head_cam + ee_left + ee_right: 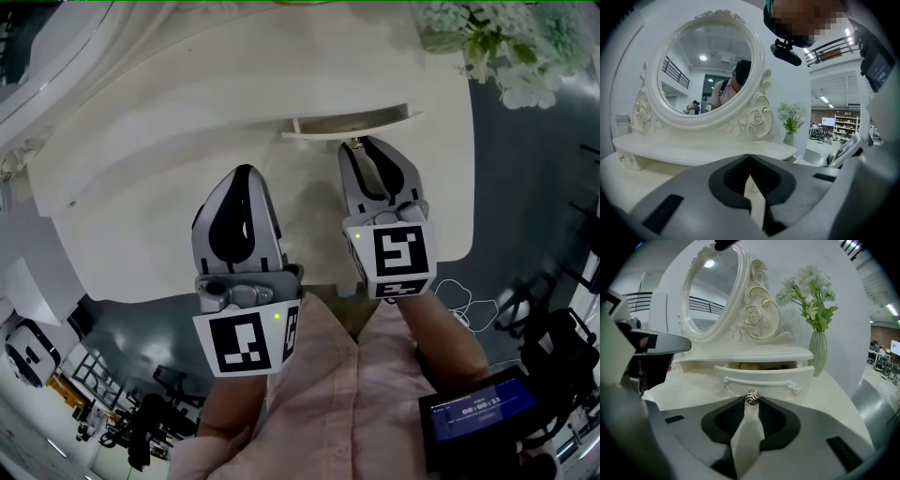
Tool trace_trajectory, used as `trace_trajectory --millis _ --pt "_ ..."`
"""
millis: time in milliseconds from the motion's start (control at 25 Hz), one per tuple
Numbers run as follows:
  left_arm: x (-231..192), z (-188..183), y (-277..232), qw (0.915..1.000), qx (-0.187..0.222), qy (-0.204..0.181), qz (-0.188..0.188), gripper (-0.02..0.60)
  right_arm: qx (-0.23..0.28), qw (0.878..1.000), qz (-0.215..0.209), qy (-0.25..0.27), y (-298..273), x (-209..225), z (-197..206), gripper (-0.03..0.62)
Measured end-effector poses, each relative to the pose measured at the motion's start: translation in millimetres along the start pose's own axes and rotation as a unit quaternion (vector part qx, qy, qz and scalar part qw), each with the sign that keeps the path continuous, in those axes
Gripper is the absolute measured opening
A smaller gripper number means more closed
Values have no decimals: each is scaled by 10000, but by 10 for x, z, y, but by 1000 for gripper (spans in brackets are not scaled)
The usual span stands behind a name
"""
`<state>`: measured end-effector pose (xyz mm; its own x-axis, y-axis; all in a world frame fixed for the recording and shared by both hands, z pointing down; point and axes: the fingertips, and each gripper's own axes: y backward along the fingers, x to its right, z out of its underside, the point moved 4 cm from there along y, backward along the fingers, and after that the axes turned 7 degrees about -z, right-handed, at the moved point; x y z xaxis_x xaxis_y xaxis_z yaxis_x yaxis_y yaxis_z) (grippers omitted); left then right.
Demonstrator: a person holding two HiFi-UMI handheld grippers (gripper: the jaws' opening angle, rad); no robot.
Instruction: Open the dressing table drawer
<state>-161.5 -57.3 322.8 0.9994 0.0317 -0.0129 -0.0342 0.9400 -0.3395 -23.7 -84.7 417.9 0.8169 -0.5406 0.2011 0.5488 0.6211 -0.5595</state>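
At the left, the left hand-held gripper (244,172) hovers over the bare top of the white desk (131,197). Its jaws are pressed together with nothing between them, and it points toward the oval mirror (705,70). It is apart from the drawer, off to that drawer's left and nearer the person.

Toward the middle, the drawer (764,377) stands partly open under the desk's raised shelf (750,352). Its long axis runs left to right across the desk, and its curved front faces the person. Something yellowish shows in the gap behind the front, too dim to name.

The round knob (751,397) sits at the middle of the drawer front. The right hand-held gripper (358,146) comes at it head-on, pointing somewhat downward, and its jaw tips are closed on the knob from either side.

Bare desk top lies between the drawer front and the desk's near edge, under both grippers.

To the right, a pale green vase (818,352) of white flowers (497,47) stands just beside the drawer's right end. Beyond it the desk top curves off to its right edge.
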Motion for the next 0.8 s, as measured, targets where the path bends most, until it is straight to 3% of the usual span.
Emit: trace_trajectory --millis 800 --pt "49 5 21 10000 11 1 25 21 -15 10000 -29 2 46 -11 41 106"
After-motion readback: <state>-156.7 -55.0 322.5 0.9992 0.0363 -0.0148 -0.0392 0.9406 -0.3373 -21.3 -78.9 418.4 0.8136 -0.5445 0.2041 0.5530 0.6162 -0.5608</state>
